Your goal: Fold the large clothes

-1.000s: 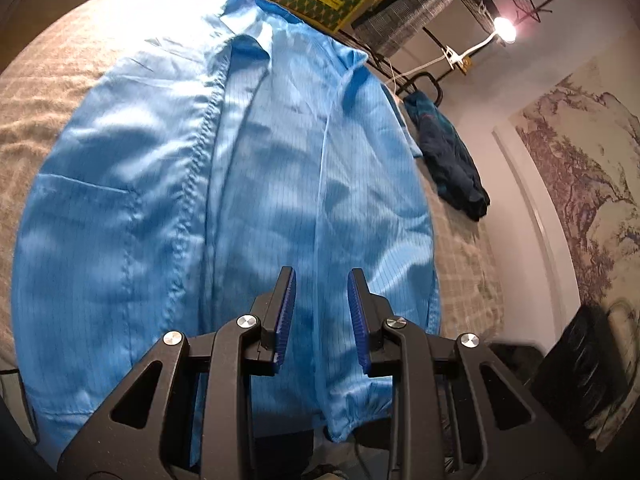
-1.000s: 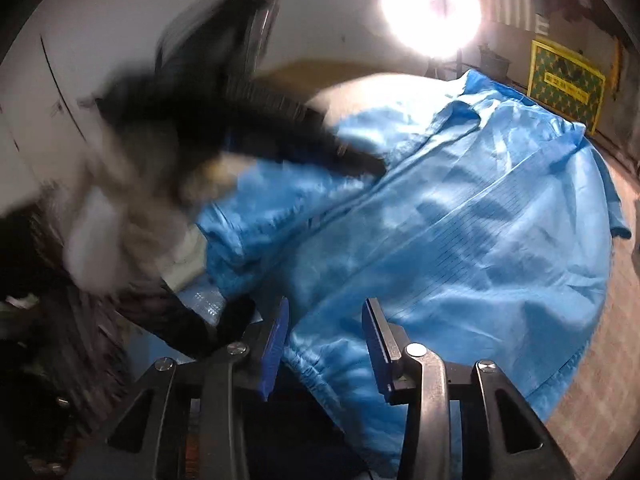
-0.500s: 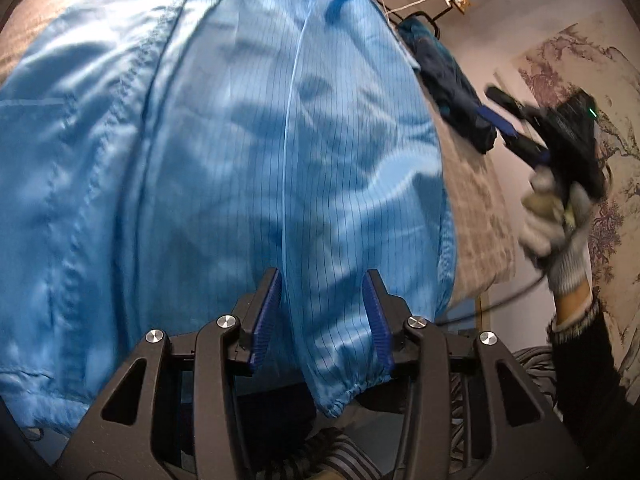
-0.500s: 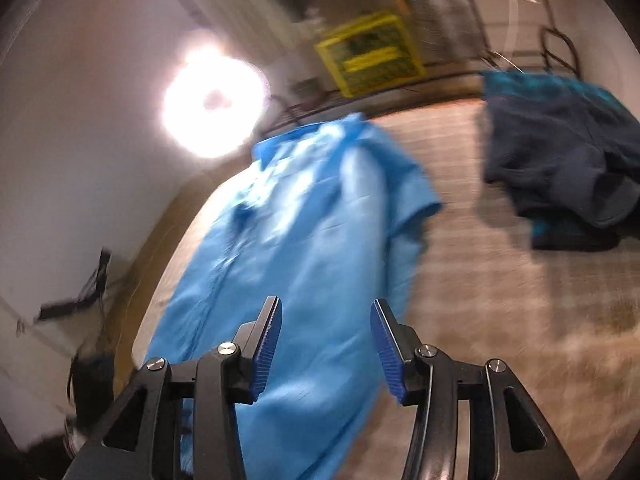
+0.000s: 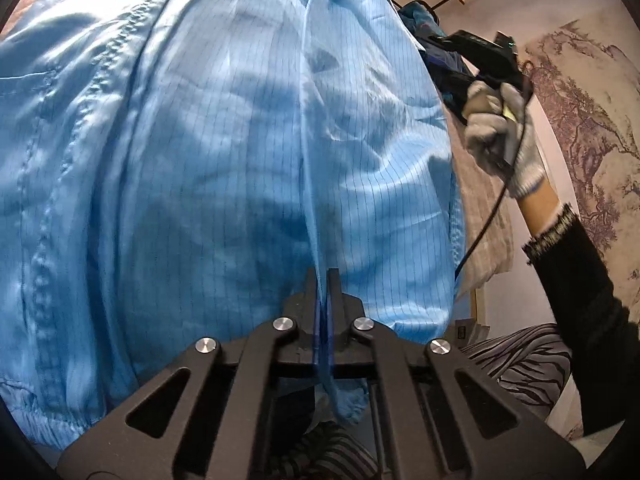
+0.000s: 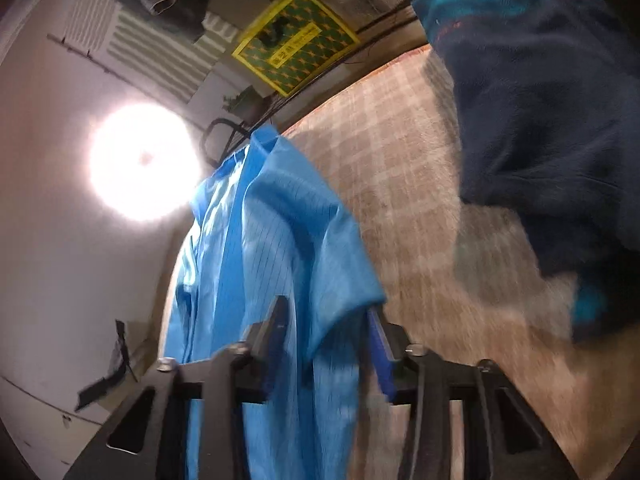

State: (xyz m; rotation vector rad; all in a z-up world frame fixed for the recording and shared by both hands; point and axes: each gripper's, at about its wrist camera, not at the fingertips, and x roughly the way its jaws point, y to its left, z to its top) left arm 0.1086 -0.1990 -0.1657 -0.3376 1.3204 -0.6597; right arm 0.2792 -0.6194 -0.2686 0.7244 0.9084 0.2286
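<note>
Left gripper (image 5: pixel 322 300) clamped on blue work coat (image 5: pixel 240 140) near the bed's (image 6: pixel 400 152) edge. Right gripper (image 6: pixel 328 344) closing around its shoulder fold, not yet pinching. Risk of fabric slipping free if lifted early.

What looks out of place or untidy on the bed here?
A dark blue garment lies crumpled in a heap on the checked bed cover, beside the light blue coat, which is spread out flat.

The blue garment (image 5: pixel 224 152) runs past every edge; the dark clothing (image 6: pixel 540 112) looks motion-blurred, perhaps fleece.
</note>
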